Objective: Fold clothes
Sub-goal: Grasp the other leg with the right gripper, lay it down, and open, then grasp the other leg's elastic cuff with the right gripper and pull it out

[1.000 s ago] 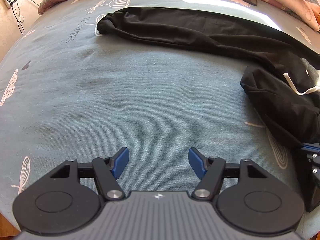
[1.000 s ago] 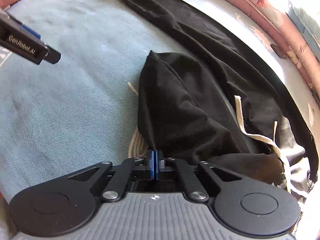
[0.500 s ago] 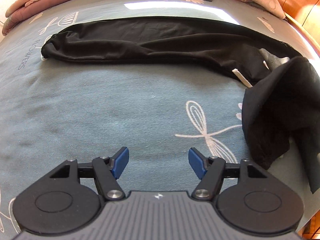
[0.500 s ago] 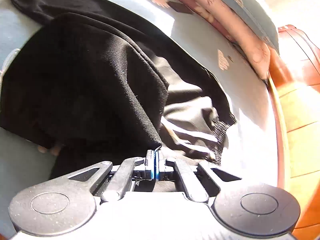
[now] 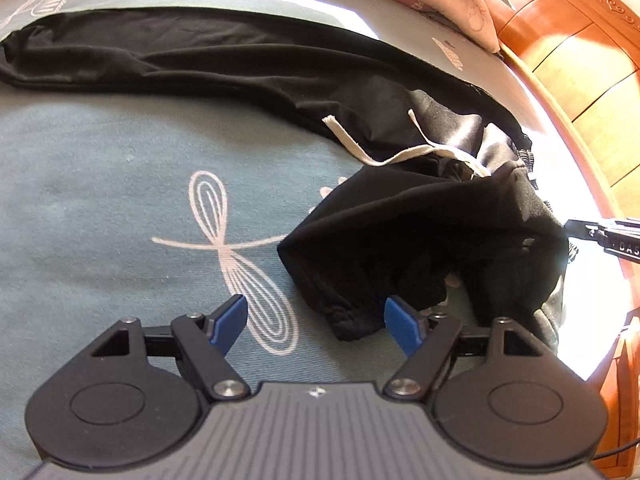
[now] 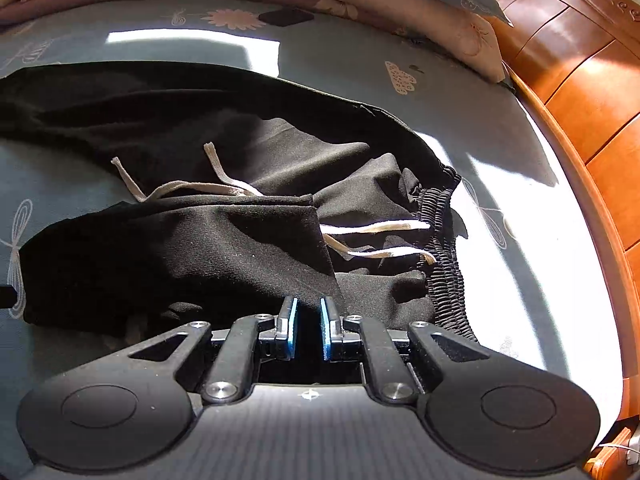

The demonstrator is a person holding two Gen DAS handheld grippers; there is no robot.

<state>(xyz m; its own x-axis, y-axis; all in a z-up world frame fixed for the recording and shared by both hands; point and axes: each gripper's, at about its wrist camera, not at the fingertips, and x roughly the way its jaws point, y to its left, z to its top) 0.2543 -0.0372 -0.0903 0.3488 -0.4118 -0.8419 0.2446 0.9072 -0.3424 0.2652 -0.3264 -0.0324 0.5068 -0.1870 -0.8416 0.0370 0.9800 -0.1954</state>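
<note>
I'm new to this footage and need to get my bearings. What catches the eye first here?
The black trousers stretch across the blue-grey bedsheet, one leg folded back toward the ribbed waistband, where cream drawstrings trail. The right gripper has just been opening beside that folded leg, pads clear of it; the left gripper hangs open above the sheet.

Bare bedsheet [image 5: 100, 184] left (trousers [image 5: 420, 232] right)

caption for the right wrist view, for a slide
Right gripper, fingers just parted, above black drawstring sweatpants with one leg folded toward the waistband on a patterned bedsheet.
</note>
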